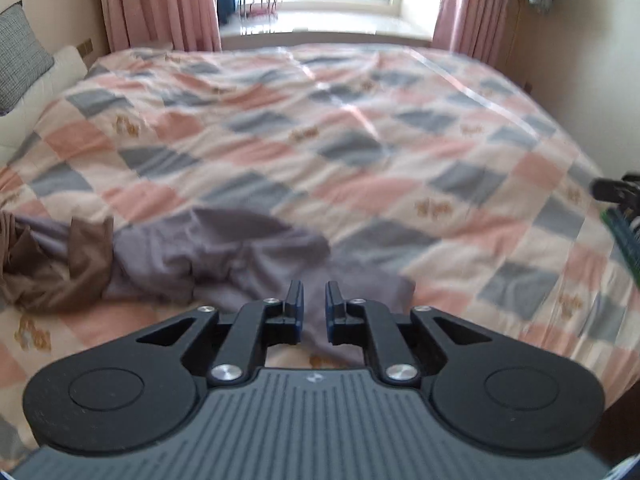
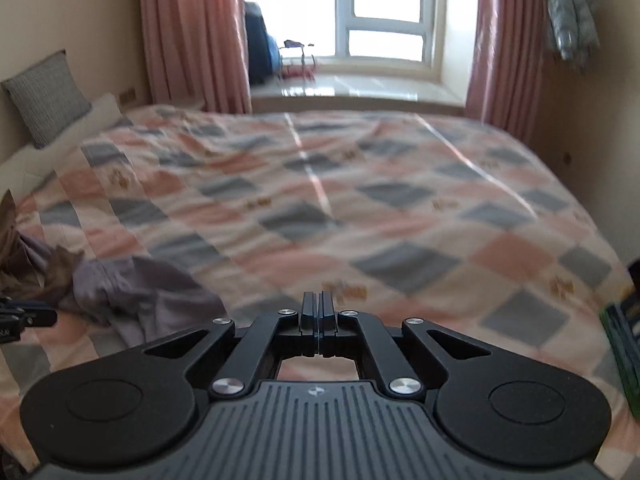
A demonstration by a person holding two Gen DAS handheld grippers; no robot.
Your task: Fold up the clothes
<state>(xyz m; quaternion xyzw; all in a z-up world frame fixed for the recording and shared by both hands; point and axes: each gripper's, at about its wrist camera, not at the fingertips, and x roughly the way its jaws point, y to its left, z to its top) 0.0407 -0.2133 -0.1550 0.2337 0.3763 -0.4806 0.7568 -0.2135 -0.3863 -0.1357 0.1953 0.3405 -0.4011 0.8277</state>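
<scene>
Blue-padded fingers of the left gripper stand slightly parted and empty above the crumpled purple garment on the checkered quilt. Right gripper is pressed closed on nothing, right of that garment; a brown garment touches its left side.

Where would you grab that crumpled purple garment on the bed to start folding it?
I'd take the purple garment by its near flat flap, right in front of the left claw, coming in low from the bed's near edge. That part lies thin and spread on the checked quilt, so the slightly open jaws can pinch it. The far left end is tangled with a brown garment.
</scene>
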